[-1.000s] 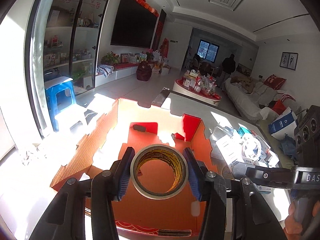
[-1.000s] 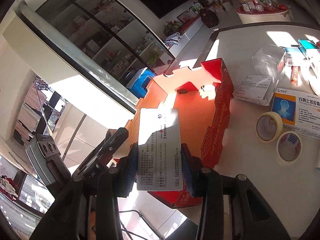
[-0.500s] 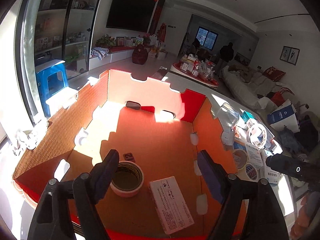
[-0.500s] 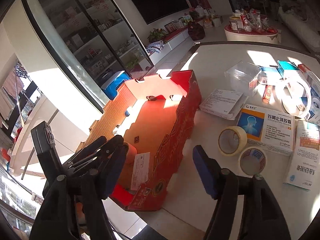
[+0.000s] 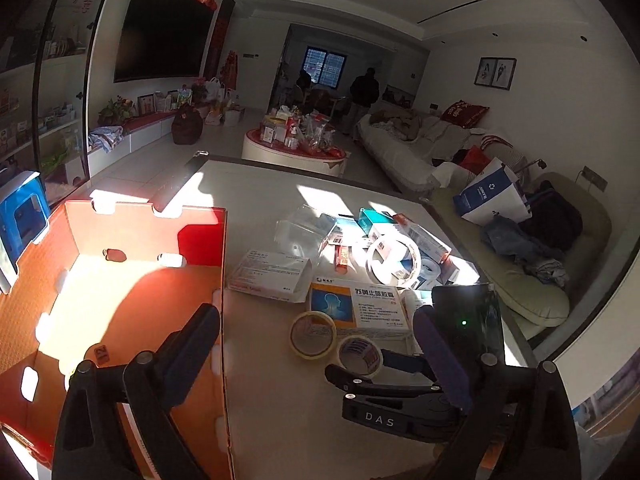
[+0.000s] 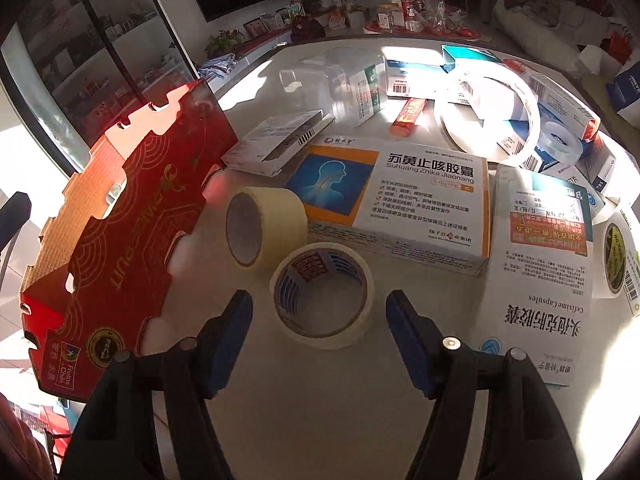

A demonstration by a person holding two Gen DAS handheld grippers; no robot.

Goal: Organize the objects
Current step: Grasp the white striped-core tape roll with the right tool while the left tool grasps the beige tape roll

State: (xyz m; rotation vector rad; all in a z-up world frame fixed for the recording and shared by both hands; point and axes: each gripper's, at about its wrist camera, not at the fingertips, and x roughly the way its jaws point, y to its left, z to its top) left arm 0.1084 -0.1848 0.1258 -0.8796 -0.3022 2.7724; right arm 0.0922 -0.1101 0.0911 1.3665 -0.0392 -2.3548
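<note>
Presently: tape roll (image 6: 322,294), light, rigid, flat on surface; outer rim to be gripped. Right tongs (image 6: 320,340) closing, unclamped; left tongs (image 5: 320,360) opening, empty.

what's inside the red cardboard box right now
In the left wrist view, the red cardboard box shows a mostly bare orange floor with a small dark sticker. Its near end is covered by the left gripper, whose fingers are opening, so anything lying there cannot be seen.
</note>
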